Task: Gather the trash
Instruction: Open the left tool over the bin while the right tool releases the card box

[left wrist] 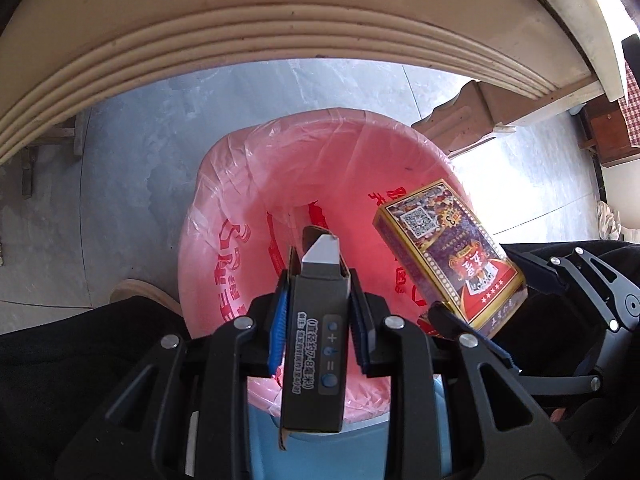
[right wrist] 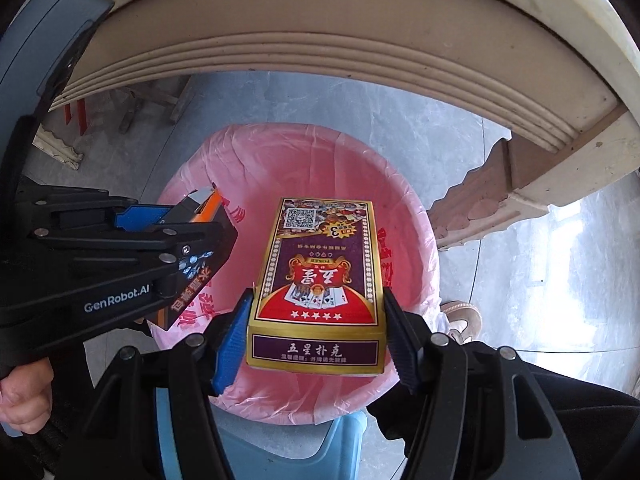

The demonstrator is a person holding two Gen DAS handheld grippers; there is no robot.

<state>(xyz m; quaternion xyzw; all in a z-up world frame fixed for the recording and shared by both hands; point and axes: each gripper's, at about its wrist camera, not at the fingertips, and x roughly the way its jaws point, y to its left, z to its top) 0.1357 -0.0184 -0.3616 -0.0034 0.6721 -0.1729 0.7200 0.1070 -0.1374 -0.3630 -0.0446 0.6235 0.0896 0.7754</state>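
left gripper: your left gripper (left wrist: 318, 316) is clamped on a slim dark box (left wrist: 314, 344), pads squeezing its long sides, open flap end pointing down toward the bin; in the right wrist view the same gripper (right wrist: 176, 236) comes in from the left with that box (right wrist: 196, 256) poking out

right gripper: your right gripper (right wrist: 318, 336) has a firm squeeze on a card box (right wrist: 320, 276), the gold and purple poker pack, held by its side edges near the bottom so most of it sticks out forward; from the left wrist view it sits to the right (left wrist: 448, 256)

why held like that: looks to me like you've parked both pieces right over the opening so a simple release drops them straight in, no reaching needed

bin: a bin with a pink bag (right wrist: 404, 208) lining it, on the grey floor just beside the cream table edge (right wrist: 320, 40); blue bin wall peeks out on the near side

what's in it: I can't spot any trash inside yet, just red printing on the bag; the bottom is partly hidden by both boxes

where the trash is: both boxes are in the air above the bin mouth, none dropped yet
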